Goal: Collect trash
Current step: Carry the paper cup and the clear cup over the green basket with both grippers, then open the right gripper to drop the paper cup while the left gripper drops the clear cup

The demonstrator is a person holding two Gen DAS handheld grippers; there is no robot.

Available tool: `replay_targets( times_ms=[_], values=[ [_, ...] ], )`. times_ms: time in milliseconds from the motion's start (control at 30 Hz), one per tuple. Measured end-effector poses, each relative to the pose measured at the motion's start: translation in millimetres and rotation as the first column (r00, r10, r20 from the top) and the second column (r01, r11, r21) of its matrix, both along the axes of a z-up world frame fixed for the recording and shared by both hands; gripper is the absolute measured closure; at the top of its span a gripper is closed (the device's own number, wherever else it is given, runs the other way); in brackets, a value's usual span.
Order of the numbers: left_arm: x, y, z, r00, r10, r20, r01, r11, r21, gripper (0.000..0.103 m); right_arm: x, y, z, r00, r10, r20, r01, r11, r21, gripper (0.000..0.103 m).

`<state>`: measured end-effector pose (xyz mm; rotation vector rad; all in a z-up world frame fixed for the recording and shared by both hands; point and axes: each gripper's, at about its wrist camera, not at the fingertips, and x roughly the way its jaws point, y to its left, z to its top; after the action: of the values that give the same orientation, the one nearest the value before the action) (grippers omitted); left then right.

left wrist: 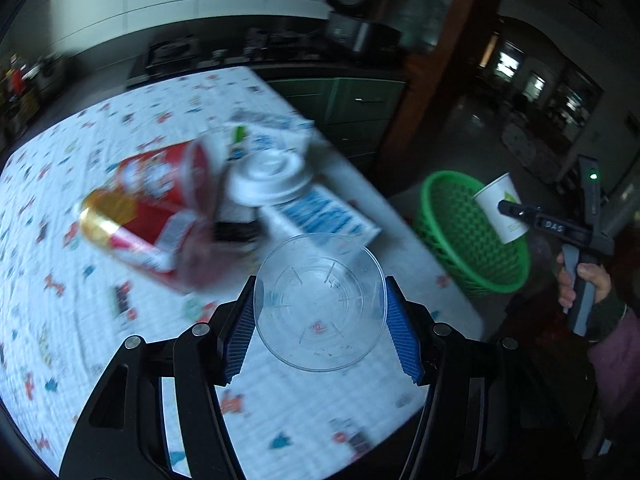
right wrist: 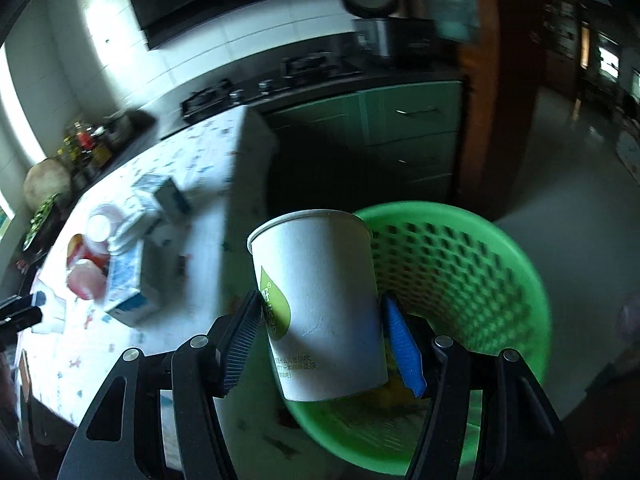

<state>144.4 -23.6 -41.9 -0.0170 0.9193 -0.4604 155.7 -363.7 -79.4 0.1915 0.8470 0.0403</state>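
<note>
Left wrist view. Clear plastic cup sits nearest the lens, seen bottom-on, pinched between the blue pads of the left gripper; fingers narrowed onto its wall on both sides. Cup is lifted above the patterned tablecloth, not resting on it. Beyond it on the table, blurred: a red and gold snack package, a white plastic lid, a blue and white carton. These lie close together, some touching; exact overlaps cannot be told through the blur. Off the table's right edge stands the green basket. The right hand holds the other gripper's handle, with a paper cup carried over the basket's rim.

Right wrist view. Paper cup, white with a green leaf mark, is upright and clamped between the pads of the right gripper; fingers closed onto its sides. It hangs above the near rim of the green basket, not yet released. Something yellowish lies in the basket bottom; cannot identify it. Carton and red package remain on the table.

Progress, judged: early to middle. Two cups are in hand, neither dropped. Left to do: release both, then collect the package, lid and carton.
</note>
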Motion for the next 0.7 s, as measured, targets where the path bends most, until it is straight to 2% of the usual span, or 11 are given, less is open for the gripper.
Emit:
replay_targets(
  times_ms=[200,367,467,533,700],
  values=[
    [8.7,-45.8,7.1,0.996,-0.084,0.011,0.084,0.996,-0.008,0.043,-14.4,-42.6,-11.8,0.995,-0.098,-0.030,0.097,0.995,-0.016,0.043],
    [16.6,-82.8,11.2,0.989,-0.147,0.025,0.147,0.989,0.002,0.043,-18.2,-73.2,-20.3,0.985,-0.169,-0.039,0.169,0.985,0.015,0.042],
    [21.0,-106.1,14.6,0.983,-0.182,0.033,0.182,0.983,0.004,0.043,-19.2,-82.6,-21.4,0.980,-0.194,-0.034,0.195,0.980,0.034,0.040],
    [24.3,-122.3,16.4,0.978,-0.205,0.042,0.205,0.979,0.007,0.043,-20.6,-86.3,-20.2,0.978,-0.208,-0.025,0.208,0.977,0.043,0.034],
    [35.2,-157.5,13.5,0.967,-0.253,0.038,0.252,0.968,0.012,0.043,-29.1,-87.0,-12.4,0.977,-0.215,0.001,0.215,0.976,0.029,0.034]
  ],
)
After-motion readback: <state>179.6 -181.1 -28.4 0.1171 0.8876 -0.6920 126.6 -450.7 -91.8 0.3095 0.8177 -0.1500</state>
